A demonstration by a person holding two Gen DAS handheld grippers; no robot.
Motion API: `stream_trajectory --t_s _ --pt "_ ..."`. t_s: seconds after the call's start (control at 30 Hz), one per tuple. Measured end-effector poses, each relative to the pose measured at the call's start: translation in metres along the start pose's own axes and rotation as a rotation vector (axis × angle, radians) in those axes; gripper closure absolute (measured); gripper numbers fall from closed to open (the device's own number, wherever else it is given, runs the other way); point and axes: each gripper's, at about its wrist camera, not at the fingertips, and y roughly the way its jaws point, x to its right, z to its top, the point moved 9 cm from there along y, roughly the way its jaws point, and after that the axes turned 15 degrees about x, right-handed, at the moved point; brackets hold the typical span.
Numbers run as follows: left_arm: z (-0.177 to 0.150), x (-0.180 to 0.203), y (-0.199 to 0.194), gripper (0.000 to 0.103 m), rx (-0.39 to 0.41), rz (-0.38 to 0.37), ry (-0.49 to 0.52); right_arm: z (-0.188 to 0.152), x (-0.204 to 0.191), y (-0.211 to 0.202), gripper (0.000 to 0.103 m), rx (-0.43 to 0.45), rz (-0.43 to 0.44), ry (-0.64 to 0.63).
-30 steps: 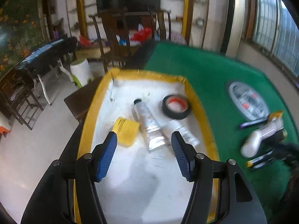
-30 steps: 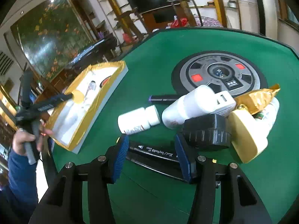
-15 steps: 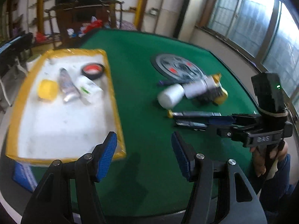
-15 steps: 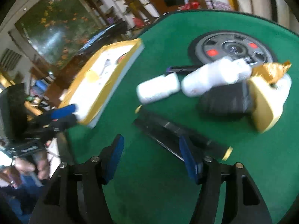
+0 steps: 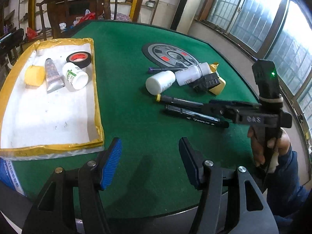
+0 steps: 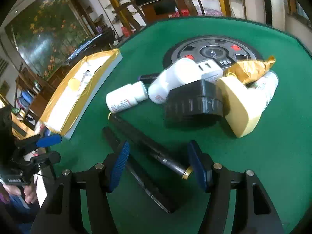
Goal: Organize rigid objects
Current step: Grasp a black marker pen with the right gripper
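A yellow-rimmed white tray (image 5: 95,89) at the table's left holds a yellow roll (image 5: 34,75), a tube (image 5: 51,76), a white bottle (image 5: 75,76) and black tape (image 5: 79,59). My left gripper (image 5: 149,144) stands open over bare green felt beside the tray's near corner, with nothing between its fingers. My right gripper (image 6: 159,146) is open low over two black pens. The gold-tipped pen (image 6: 148,146) lies between its pads, untouched, and the second pen (image 6: 136,173) runs under the left finger. Beyond lie two white bottles (image 6: 126,97) (image 6: 175,78), a black cap (image 6: 193,103) and a yellow piece (image 6: 237,105).
A round grey dial (image 5: 169,55) is set in the felt behind the pile. A purple pen (image 5: 156,70) and a gold wrapper (image 6: 251,68) lie by the bottles. The table's front edge runs just under my left gripper. Wooden chairs (image 5: 105,3) stand beyond the far edge.
My left gripper has swung right, from above the tray to the green felt. The right gripper's jaws have widened, and it has come down closer over the two black pens.
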Motion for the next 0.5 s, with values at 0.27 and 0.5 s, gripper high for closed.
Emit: stream_trajectory --t_s 0.27,0.5 --pt "-0.003 -0.002 -0.001 0.044 -0.015 0.003 -0.007 -0.017 -0.046 -0.005 0.045 -0.044 0.127 -0.01" --pt "-0.008 0.003 0.0 0.044 -0.033 -0.003 0.003 -0.002 -0.043 0.012 0.068 -0.049 0.039 -0.088"
